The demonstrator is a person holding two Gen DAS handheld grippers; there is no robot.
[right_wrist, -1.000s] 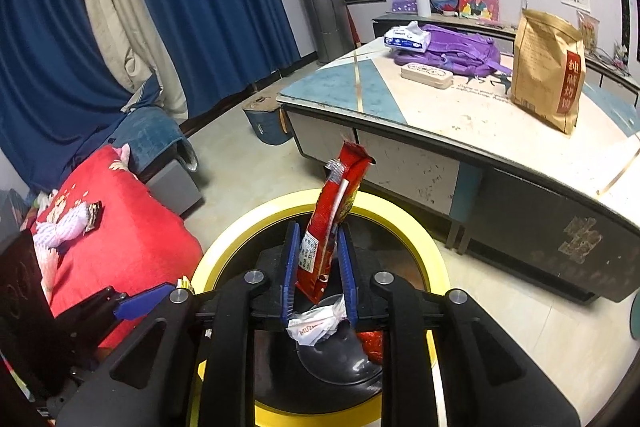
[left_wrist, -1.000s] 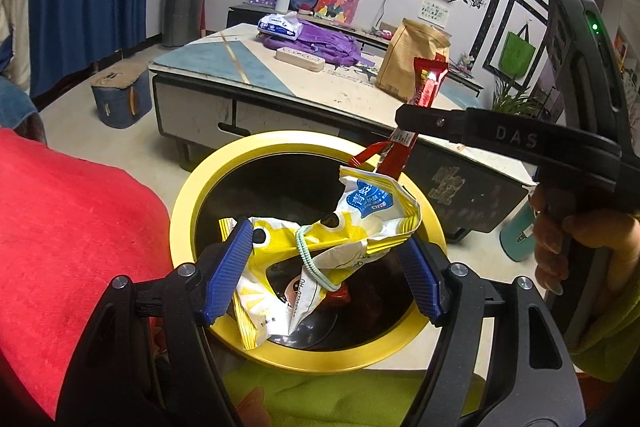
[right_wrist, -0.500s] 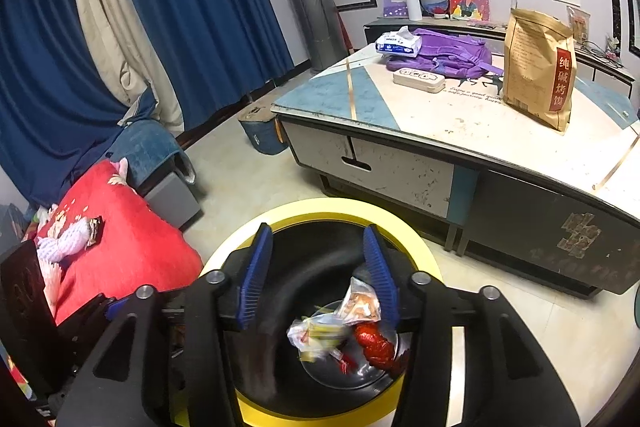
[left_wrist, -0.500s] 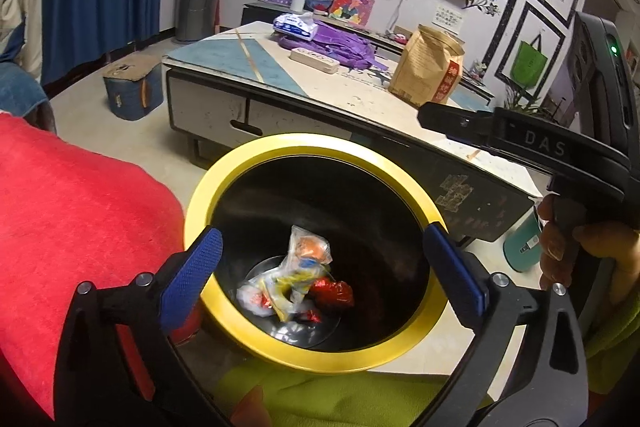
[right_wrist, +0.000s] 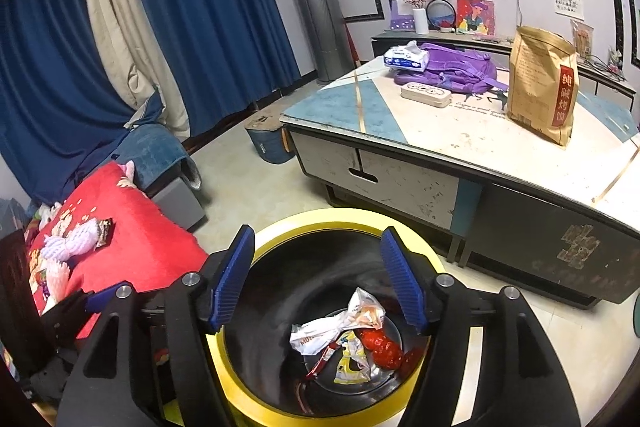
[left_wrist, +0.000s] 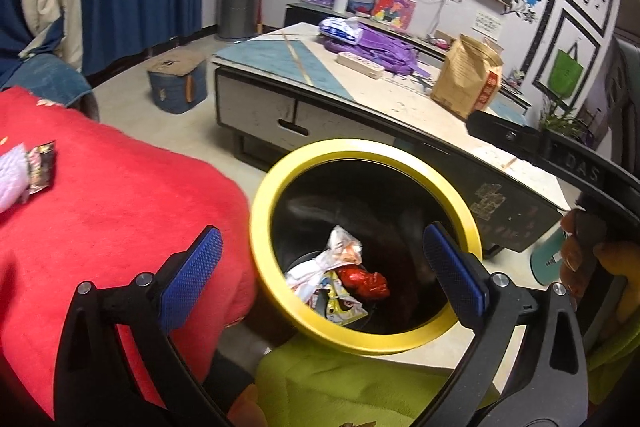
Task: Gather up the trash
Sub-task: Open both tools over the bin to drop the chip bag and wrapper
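A black bin with a yellow rim [left_wrist: 280, 171] [right_wrist: 320, 217] stands on the floor below both grippers. Crumpled wrappers [left_wrist: 340, 279] [right_wrist: 352, 331], white, yellow and red, lie at its bottom. My left gripper [left_wrist: 320, 275] hangs open over the bin's left rim, nothing between its blue pads. My right gripper [right_wrist: 320, 279] is above the bin mouth; its jaws are opening and hold nothing. A dark snack wrapper [left_wrist: 40, 167] [right_wrist: 103, 231] lies on the red blanket [left_wrist: 120, 207] [right_wrist: 140, 239] to the left, beside a white knitted thing [right_wrist: 68, 247].
A low table [right_wrist: 460, 139] behind the bin carries a brown paper bag [right_wrist: 544, 87], a purple backpack [right_wrist: 452, 67], a tissue pack [right_wrist: 404, 57] and a power strip [right_wrist: 426, 94]. A blue storage box [left_wrist: 176, 83] sits on the floor. A hand [left_wrist: 580, 251] holds the right gripper's handle.
Both grippers let go of their trash: the yellow bag and the red wrapper fell into the bin. Both sets of jaws spread wider, and the left gripper swung left toward the red blanket.
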